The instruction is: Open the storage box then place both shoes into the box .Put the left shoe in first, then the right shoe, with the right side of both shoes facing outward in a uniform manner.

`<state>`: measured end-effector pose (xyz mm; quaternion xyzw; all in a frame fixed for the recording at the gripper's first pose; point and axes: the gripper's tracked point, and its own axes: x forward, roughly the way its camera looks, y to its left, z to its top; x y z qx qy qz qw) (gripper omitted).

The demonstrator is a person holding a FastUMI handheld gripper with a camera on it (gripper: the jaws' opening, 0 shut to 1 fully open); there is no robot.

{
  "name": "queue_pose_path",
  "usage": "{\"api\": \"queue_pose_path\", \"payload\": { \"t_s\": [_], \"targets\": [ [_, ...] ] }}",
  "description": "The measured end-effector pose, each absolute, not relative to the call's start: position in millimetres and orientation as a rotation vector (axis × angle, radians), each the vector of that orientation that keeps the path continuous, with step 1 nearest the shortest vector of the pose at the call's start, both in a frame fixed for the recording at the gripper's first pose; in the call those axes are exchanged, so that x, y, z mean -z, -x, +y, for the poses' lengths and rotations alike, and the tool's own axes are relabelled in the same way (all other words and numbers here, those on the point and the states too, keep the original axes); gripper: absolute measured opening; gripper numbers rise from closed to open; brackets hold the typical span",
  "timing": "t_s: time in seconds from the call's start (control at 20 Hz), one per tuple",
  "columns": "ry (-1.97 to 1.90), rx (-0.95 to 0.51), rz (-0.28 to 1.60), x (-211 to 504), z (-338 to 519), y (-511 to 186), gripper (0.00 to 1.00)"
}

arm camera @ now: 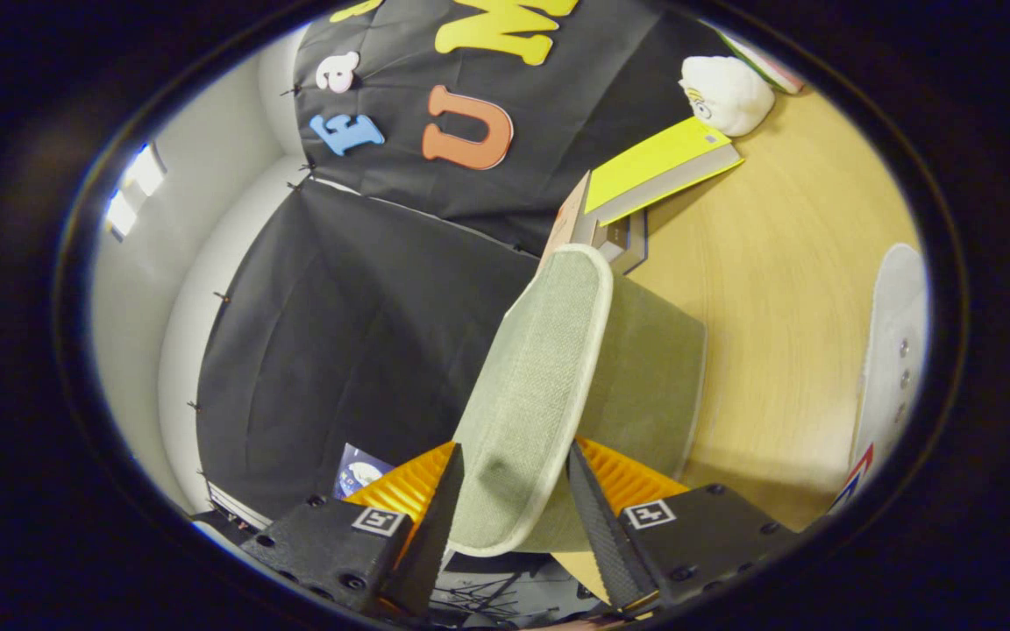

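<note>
The gripper [514, 491] has its 2 fingers pressed on either face of the box's green fabric lid [540, 386], pinching it near the bound edge. The lid stands lifted and tilted, running away from the fingers toward 12 o'clock; that pose fits the opening step, since the flap must swing clear before any shoe goes in. The box [654, 377] shows behind the lid at 1 o'clock as a green wall resting on the wooden table [777, 263]. Its inside is hidden by the lid.

At 3 o'clock, well apart from the box, a white shoe [895, 350] lies on the table; which shoe it is cannot be told.

Beyond the lid at 1 o'clock sits a yellow book [658, 162] on a stand, and farther out a white plush toy [727, 94].
</note>
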<state>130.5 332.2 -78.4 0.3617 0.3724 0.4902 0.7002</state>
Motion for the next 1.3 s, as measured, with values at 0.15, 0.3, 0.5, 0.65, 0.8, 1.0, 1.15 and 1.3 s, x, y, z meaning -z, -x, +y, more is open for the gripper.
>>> {"api": "queue_pose_path", "payload": {
  "t_s": [0.15, 0.3, 0.5, 0.65, 0.8, 1.0, 1.15, 1.3],
  "targets": [
    [-0.790, -1.086, 0.805, 68, 327, -132, 0.39],
    [-0.793, -1.076, 0.795, 49, 325, -127, 0.17],
    [-0.755, -1.051, 0.770, 25, 333, -122, 0.05],
    [-0.752, -1.064, 0.722, -13, 339, -113, 0.05],
    [-0.695, -1.065, 0.694, -40, 358, -103, 0.05],
    [-0.620, -1.073, 0.678, -74, 405, -92, 0.05],
    [-0.549, -1.094, 0.655, -97, 447, -79, 0.05],
    [-0.484, -1.103, 0.653, -110, 490, -72, 0.05]
  ]
}}
